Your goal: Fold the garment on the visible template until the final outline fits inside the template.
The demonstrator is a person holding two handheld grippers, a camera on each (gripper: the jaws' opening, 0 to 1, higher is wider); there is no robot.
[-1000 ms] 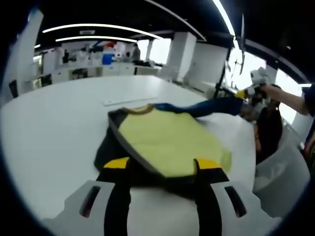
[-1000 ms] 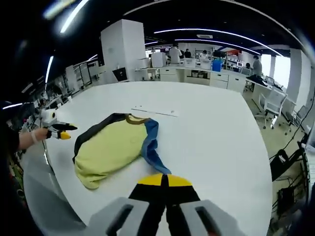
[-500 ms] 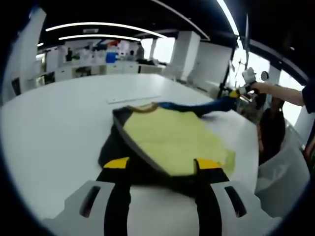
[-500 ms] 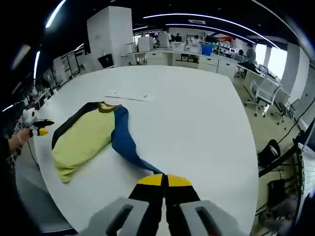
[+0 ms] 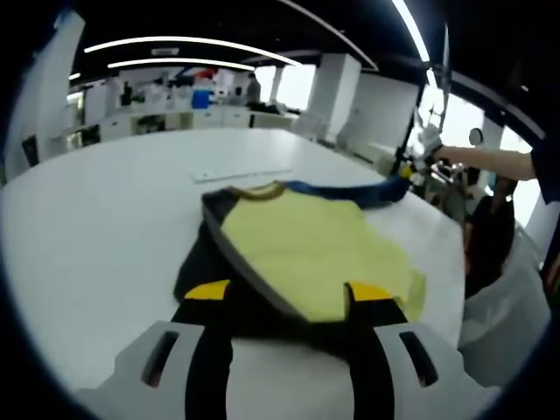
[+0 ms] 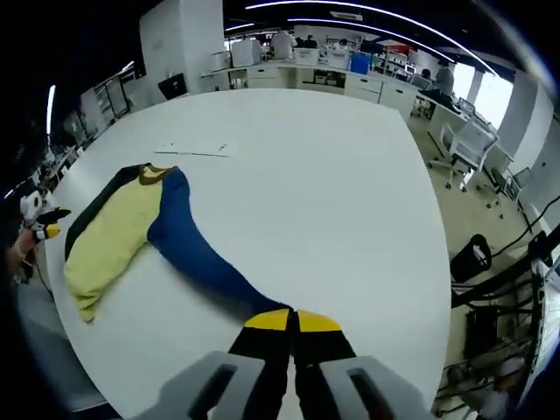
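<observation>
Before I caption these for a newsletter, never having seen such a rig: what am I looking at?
No robot: a person holds a two-jaw claw in each hand, each carrying a fisheye camera that looks along its jaws. A yellow garment with black and blue sleeves lies on a white table. In the right gripper view, the right claw is shut on the blue sleeve, drawn out long. In the left gripper view, the left claw stands open at the black sleeve.

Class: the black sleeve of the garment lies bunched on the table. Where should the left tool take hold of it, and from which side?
Grip the black sleeve at its loose outer edge, coming from the table's near edge; it lies bunched just ahead of the left tool.
</observation>
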